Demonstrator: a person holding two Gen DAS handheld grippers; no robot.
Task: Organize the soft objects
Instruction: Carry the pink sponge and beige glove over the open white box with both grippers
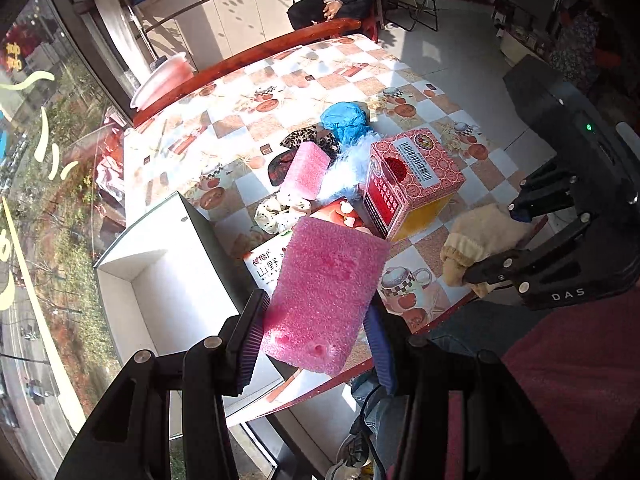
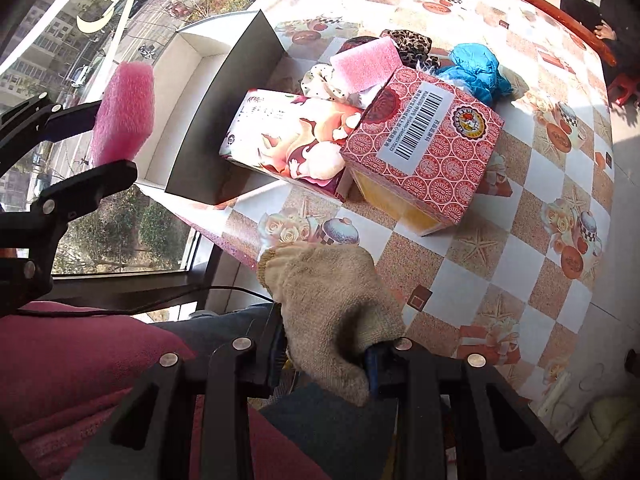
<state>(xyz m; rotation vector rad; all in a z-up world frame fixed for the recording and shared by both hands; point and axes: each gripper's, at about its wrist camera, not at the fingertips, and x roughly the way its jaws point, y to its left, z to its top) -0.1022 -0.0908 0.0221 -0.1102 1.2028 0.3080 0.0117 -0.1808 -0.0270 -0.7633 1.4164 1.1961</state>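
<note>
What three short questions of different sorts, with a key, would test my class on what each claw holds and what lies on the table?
1. True or false: the left claw is shut on a pink sponge.
2. Multiple choice: what does the right claw hold? A) blue bag B) beige glove C) leopard scrunchie
3. Fill in the missing word: the second sponge lies on the pile beside the red ____.

Key
1. True.
2. B: the beige glove; the blue bag and leopard scrunchie lie on the table.
3. Box: the red box, which stands next to the open white box.
</note>
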